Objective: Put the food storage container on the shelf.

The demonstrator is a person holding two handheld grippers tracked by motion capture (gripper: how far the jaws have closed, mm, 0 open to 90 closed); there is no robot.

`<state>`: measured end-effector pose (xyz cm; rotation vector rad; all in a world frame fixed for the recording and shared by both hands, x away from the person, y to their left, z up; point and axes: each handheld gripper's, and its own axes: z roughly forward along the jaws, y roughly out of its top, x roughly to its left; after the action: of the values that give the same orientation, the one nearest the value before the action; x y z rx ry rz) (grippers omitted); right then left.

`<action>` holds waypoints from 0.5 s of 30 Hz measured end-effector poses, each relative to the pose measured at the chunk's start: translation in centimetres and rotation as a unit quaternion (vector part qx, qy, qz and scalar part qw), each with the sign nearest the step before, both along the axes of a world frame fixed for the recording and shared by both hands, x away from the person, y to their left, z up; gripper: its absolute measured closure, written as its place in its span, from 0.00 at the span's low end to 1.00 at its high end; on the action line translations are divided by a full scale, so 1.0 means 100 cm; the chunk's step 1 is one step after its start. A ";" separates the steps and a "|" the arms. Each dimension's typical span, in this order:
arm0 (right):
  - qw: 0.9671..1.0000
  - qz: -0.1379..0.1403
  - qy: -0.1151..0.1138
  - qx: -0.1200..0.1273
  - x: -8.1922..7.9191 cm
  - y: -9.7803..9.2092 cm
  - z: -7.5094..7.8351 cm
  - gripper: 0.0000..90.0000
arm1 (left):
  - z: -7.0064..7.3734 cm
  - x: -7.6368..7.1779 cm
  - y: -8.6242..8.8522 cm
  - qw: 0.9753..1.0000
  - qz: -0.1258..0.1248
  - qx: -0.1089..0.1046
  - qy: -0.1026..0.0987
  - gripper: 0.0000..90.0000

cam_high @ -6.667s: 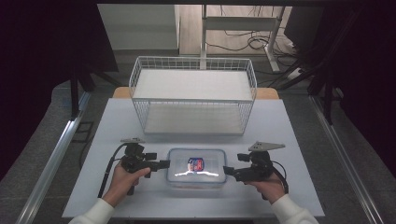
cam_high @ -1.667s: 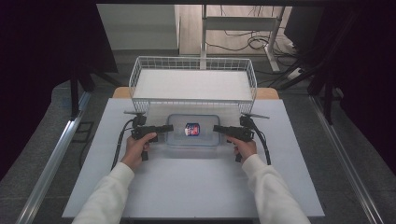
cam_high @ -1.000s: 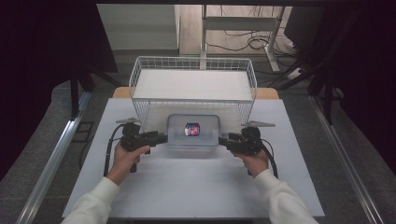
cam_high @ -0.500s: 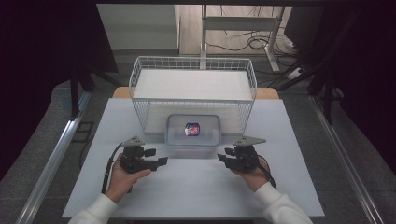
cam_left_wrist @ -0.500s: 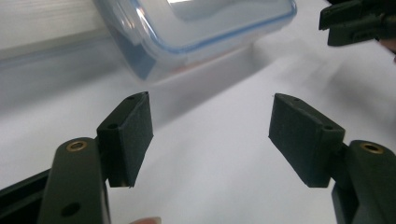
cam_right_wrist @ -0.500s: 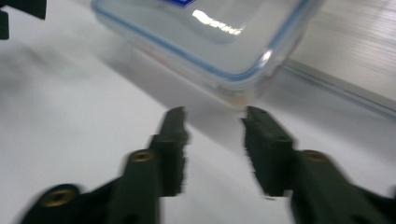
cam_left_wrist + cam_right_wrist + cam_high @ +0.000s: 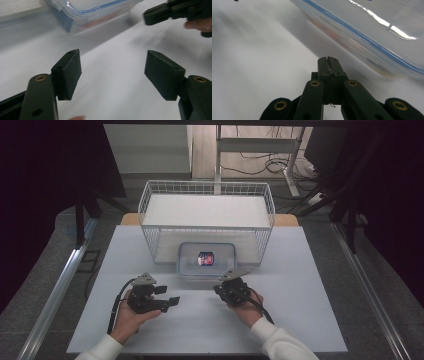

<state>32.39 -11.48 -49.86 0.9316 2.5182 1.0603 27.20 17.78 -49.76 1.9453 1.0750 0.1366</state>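
A clear box (image 7: 207, 260) with a blue-trimmed lid and a red item inside sits on the table (image 7: 310, 285), touching the wire basket (image 7: 207, 220). Near the box, the left gripper (image 7: 172, 301) has jaws spread; the right gripper (image 7: 218, 290) has jaws pressed together, empty.

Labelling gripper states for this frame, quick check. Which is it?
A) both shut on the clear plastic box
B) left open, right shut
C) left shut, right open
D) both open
B: in the left gripper view the left gripper has its fingers wide apart over bare white table; in the right gripper view the right gripper has its fingers pressed together, holding nothing, short of the clear blue-rimmed lidded plastic box.
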 end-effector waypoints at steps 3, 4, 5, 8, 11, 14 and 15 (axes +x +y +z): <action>1.000 0.002 0.000 -0.010 0.006 0.012 -0.006 0.99 | 0.000 0.001 0.001 1.000 0.000 0.002 0.000 0.33; 1.000 0.000 -0.005 -0.016 0.008 0.016 -0.008 0.99 | -0.001 0.001 0.001 1.000 0.000 0.003 -0.001 0.33; 1.000 -0.002 -0.012 -0.027 0.012 0.021 -0.012 0.99 | -0.001 0.001 0.001 1.000 0.001 0.002 0.002 0.33; 1.000 -0.013 -0.011 -0.023 0.017 0.024 -0.014 0.99 | -0.003 0.002 0.002 1.000 0.001 0.004 0.003 0.33; 0.999 -0.019 -0.010 -0.024 0.022 0.028 -0.017 0.99 | -0.003 0.002 0.003 1.000 0.001 0.001 0.005 0.33; 0.999 -0.023 -0.015 -0.025 0.023 0.033 -0.020 0.99 | -0.003 0.002 0.003 1.000 0.001 0.001 0.005 0.33; 0.999 -0.022 -0.013 -0.028 0.024 0.033 -0.020 0.99 | -0.003 0.002 0.003 1.000 0.001 0.002 0.005 0.33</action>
<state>34.81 -8.15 -51.82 0.9472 2.4823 0.9782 27.38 18.12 -50.06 1.9499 1.0826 0.1299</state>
